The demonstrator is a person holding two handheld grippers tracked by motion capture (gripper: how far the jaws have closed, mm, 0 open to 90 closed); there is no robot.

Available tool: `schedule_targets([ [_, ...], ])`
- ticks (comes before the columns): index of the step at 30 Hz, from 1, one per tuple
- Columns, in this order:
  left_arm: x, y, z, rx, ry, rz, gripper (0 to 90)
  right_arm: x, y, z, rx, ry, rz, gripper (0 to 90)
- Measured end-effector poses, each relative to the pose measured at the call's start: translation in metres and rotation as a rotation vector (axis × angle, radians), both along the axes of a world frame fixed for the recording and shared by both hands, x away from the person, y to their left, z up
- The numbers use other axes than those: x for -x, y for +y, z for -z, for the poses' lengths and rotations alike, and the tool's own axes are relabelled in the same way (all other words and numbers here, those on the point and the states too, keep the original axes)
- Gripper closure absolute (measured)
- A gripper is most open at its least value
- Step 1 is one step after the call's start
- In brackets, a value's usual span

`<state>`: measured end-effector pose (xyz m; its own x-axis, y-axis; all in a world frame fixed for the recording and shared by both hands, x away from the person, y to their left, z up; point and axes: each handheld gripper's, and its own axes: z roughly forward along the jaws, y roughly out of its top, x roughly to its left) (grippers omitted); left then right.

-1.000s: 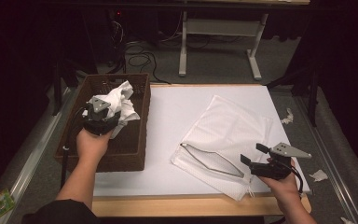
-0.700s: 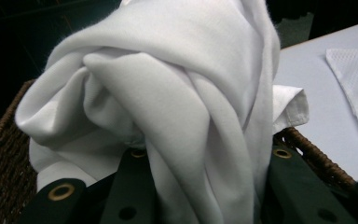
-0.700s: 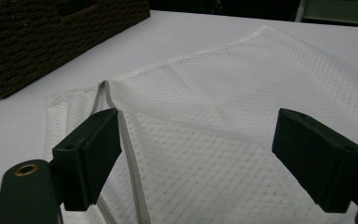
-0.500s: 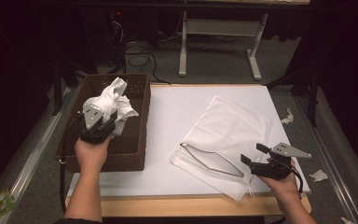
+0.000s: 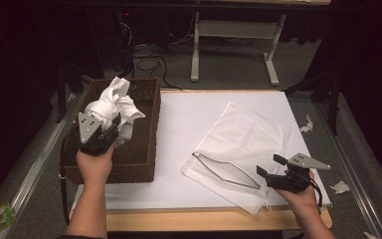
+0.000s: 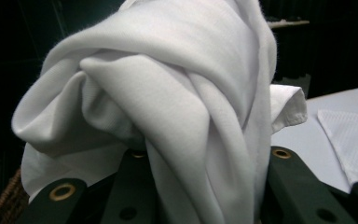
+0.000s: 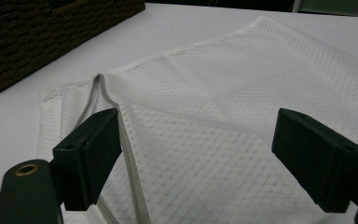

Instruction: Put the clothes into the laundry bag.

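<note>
The white cloth (image 5: pixel 110 107) is bunched up in the left gripper (image 5: pixel 113 130), whose jaws are squeezed tight on it, and it hangs over the brown basket (image 5: pixel 142 149) at the left side of the table (image 5: pixel 189 119). The mesh bag (image 5: pixel 238 144) lies flat, well off to the right of the cloth, with its zipper mouth open and pointing toward the basket. The right gripper (image 5: pixel 268 166) waits at the bag's near corner, its jaws wide apart and holding nothing, so I think the cloth must travel right to reach that mouth.
</note>
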<state>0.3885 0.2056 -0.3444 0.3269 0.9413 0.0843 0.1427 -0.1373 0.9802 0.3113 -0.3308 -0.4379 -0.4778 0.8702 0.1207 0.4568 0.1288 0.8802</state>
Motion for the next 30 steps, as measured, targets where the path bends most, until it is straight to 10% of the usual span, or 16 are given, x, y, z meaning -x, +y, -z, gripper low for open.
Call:
schedule_targets([
  [30, 0.012, -0.062, -0.048, 0.019, -0.129, 0.111, 68.8, 0.002, -0.002, -0.003, -0.016, -0.012, -0.001, 16.1],
])
